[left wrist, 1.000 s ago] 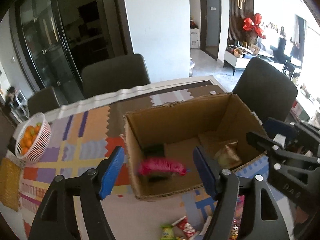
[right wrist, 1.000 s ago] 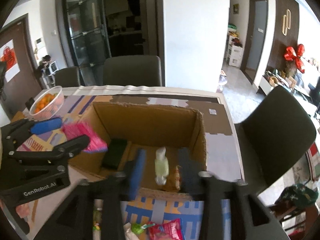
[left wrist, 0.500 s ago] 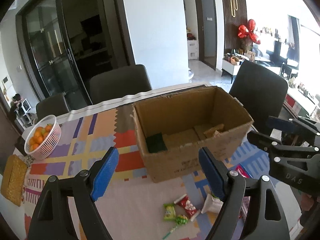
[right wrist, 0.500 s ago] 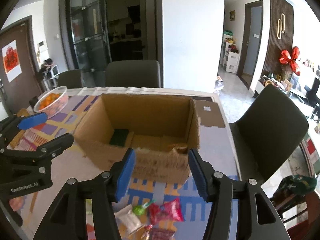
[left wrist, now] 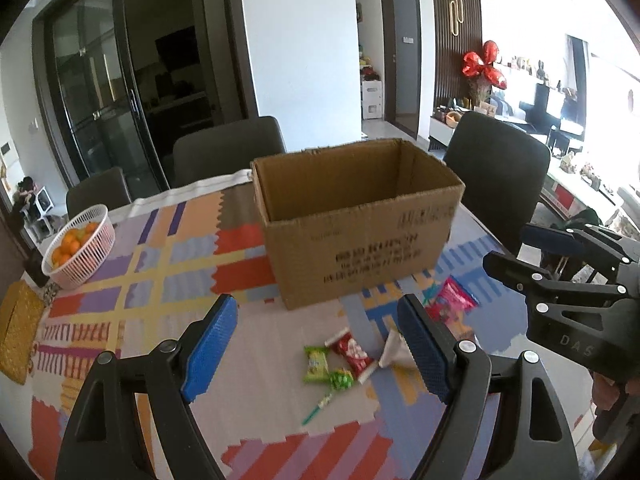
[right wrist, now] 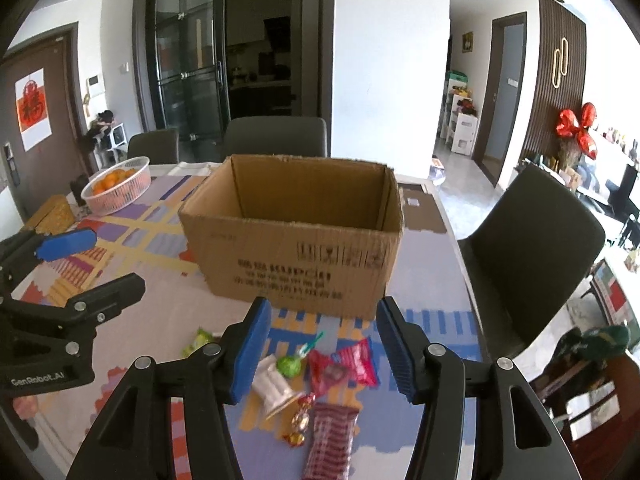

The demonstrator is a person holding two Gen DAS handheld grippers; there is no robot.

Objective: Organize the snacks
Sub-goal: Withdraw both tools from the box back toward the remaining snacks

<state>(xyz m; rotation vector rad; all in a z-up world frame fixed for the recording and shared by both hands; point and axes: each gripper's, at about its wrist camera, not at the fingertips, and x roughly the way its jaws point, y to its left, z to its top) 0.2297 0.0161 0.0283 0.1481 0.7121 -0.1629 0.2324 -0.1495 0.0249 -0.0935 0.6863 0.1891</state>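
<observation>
Gaping blue-padded left gripper (left wrist: 318, 346), right gripper (right wrist: 324, 346) — corrugated cardboard box (right wrist: 296, 256)

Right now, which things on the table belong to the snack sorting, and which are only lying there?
For the job:
cardboard box
red snack packet
green lollipop
white packet
striped red packet
green packet

Just there:
basket of oranges
woven yellow mat
chairs

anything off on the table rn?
Nothing spilled or damaged. Snacks lie loose in a heap on the mat in front of the box, not yet packed. Both tools, left and right, are open and empty.
</observation>
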